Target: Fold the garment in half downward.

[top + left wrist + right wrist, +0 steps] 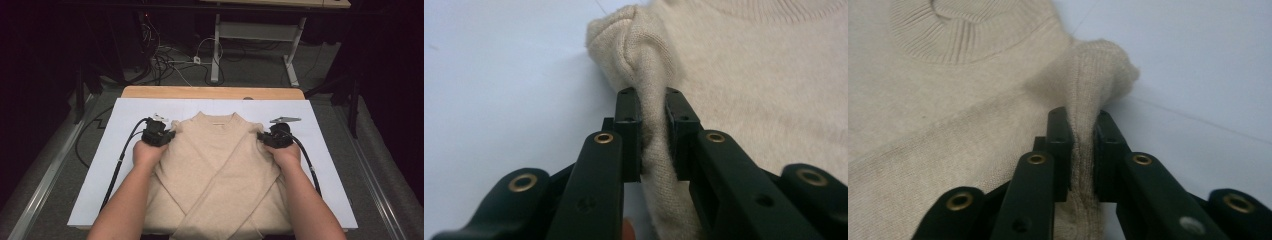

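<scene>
Forearms (127,210) are reaching in from the near edge, each hand gripping a tool. Between them a beige sweater (220,175) is lying flat on a white sheet (100,165) covering the wooden tabletop (210,92), its long axis running away from the person, collar pointing to the far side, sleeves crossing over the chest. Left tool (653,120) is clamping a pinched fold at one shoulder; right tool (1083,145) is clamping the other shoulder likewise. Beyond, cables (165,62) are trailing over grey floor beside a white table frame (290,55). No writing is showing.
</scene>
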A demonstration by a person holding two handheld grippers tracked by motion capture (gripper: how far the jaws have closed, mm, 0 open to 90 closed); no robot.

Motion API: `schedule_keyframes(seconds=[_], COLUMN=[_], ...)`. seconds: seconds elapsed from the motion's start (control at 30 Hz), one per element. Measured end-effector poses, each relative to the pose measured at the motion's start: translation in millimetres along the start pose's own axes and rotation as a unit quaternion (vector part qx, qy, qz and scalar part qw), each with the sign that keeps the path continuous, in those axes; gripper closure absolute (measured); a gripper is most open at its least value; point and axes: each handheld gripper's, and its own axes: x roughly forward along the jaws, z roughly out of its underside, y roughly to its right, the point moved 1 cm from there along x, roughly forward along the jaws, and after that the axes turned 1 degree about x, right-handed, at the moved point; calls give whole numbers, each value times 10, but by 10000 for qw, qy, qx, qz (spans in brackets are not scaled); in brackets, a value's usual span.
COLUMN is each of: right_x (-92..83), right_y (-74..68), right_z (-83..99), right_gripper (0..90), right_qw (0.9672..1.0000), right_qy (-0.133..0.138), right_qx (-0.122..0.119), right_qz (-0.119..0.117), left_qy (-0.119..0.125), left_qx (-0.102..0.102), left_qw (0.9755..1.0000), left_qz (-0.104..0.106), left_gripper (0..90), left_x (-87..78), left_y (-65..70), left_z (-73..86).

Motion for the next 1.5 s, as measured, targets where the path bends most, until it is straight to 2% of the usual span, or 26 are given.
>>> schedule_keyframes(seconds=[0.07, 0.27, 0.47, 0.57, 0.63, 0.67, 0.73, 0.8, 0.9, 1.17, 1.27, 1.4, 1.5], right_x=[-114, -311, -500, -574, -539, -499, -412, -373, -402, -747, -906, -1105, -1226], right_y=[56, 96, 78, 75, 71, 70, 68, 40, -20, -237, -312, -403, -471], right_z=[-64, -302, -694, -820, -793, -742, -598, -426, -209, 68, 155, 298, 411], right_gripper=[842, 846, 847, 846, 846, 846, 846, 845, 845, 843, 843, 843, 843], right_qw=[9996, 9968, 9910, 9881, 9888, 9899, 9918, 9935, 9934, 9918, 9909, 9901, 9898], right_qy=[228, 703, 1189, 1397, 1346, 1271, 1133, 1013, 1044, 1190, 1273, 1337, 1333], right_qx=[29, -30, -199, -233, -257, -241, -206, -180, -180, -321, -342, -389, -490], right_qz=[158, 375, 580, 603, 598, 588, 546, 489, 434, 326, 262, 186, 137], left_qy=[185, 393, 833, 838, 674, 674, 493, 433, 503, 686, 815, 867, 947], left_qx=[10, 174, 314, 350, 333, 333, 309, 323, 276, 522, 533, 597, 615], left_qw=[9998, 9987, 9948, 9945, 9961, 9961, 9978, 9983, 9983, 9961, 9949, 9936, 9923], left_qz=[-74, -276, -499, -519, -468, -468, -306, -209, -46, 182, 280, 397, 509], left_gripper=[783, 784, 784, 784, 783, 784, 784, 784, 783, 781, 780, 779, 778], left_x=[-83, -227, -441, -457, -377, -377, -273, -267, -339, -682, -805, -927, -999], left_y=[-25, -86, -155, -175, -178, -178, -169, -145, -104, 101, 176, 269, 329], left_z=[-62, -280, -601, -635, -555, -555, -355, -216, -44, 231, 351, 521, 656])
